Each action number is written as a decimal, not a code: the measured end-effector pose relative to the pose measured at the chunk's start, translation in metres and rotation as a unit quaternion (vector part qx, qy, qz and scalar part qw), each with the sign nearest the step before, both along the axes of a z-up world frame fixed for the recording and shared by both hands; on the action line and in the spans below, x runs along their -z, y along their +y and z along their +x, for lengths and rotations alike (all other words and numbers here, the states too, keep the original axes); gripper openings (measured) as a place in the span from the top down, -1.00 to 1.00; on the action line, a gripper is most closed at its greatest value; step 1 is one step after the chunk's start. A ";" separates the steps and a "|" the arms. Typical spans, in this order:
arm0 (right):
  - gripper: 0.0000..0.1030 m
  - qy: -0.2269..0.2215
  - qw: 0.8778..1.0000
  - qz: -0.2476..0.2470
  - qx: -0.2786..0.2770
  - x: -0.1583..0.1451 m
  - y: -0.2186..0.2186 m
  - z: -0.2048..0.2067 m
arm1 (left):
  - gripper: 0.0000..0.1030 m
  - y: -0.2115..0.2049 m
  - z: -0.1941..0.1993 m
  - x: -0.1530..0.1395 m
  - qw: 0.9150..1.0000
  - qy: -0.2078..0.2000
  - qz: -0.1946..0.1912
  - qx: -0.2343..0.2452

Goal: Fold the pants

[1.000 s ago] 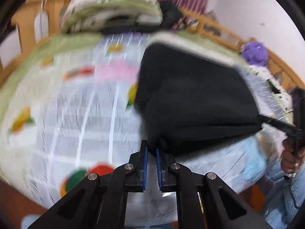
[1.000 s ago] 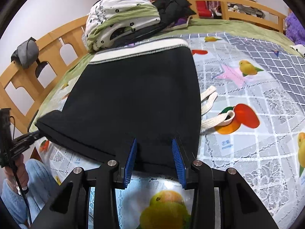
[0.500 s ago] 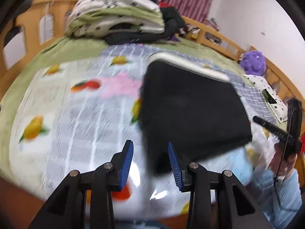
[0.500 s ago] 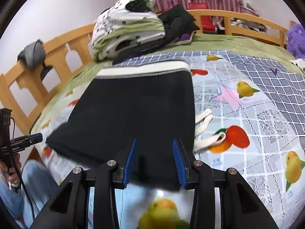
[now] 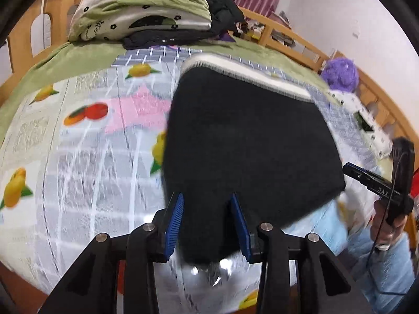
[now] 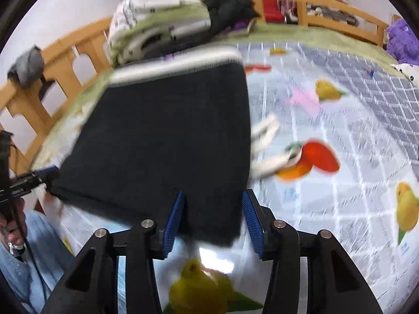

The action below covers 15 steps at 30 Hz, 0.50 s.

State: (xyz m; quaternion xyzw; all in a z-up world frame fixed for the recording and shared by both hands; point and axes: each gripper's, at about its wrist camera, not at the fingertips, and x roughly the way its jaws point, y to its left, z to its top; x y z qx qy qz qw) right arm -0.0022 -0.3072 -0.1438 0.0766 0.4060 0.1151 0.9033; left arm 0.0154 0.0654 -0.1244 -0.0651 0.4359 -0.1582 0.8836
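Jaws of left gripper [image 5: 207, 222] parted, pads clear of cloth; near corner of the black pants [image 5: 243, 141] sits in the gap, not pinched, so released. It went from clamped to this gap within the last sec. Jaws of right gripper [image 6: 212, 221] also parted, just been widening; pants' other near corner lies between them, no pinch seen, so let go too.

Pants: folded dark slab flat on the bed [image 5: 78, 157], center of both views, white waistband [image 5: 246, 76] at far end toward upper frame. Judgement: both near corners were set down together to keep the fold square, hence grippers at matching corners w/ jaws slack. Fold looks laid; maybe one more fold left.

White drawstrings [image 6: 269, 144] trail out at center-right of right view, loose on the fruit-print sheet.

Edges: near hem close to bed's front edge at bottom of frames; person's hand [image 5: 385, 222] and blue sleeve at lower right of left view. Open sheet wide at left of left view and right of right view. Bedding pile [image 5: 141, 7] and wooden rail crowd the top.
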 end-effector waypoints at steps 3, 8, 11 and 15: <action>0.09 -0.039 0.999 -0.004 -0.003 -0.024 0.001 0.015 | 0.30 -0.005 0.030 -0.015 1.000 -0.018 0.017 -0.004; 0.09 -0.085 0.995 -0.054 -0.007 -0.052 0.018 0.078 | 0.30 -0.031 0.093 -0.037 0.999 -0.039 0.017 0.012; 0.09 -0.107 0.991 -0.075 0.006 -0.057 0.024 0.112 | 0.30 -0.054 0.130 -0.041 0.997 -0.059 0.038 0.013; 0.19 -0.045 0.997 -0.057 -0.003 -0.032 0.029 0.164 | 0.34 -0.072 0.176 -0.012 0.997 -0.028 0.069 -0.004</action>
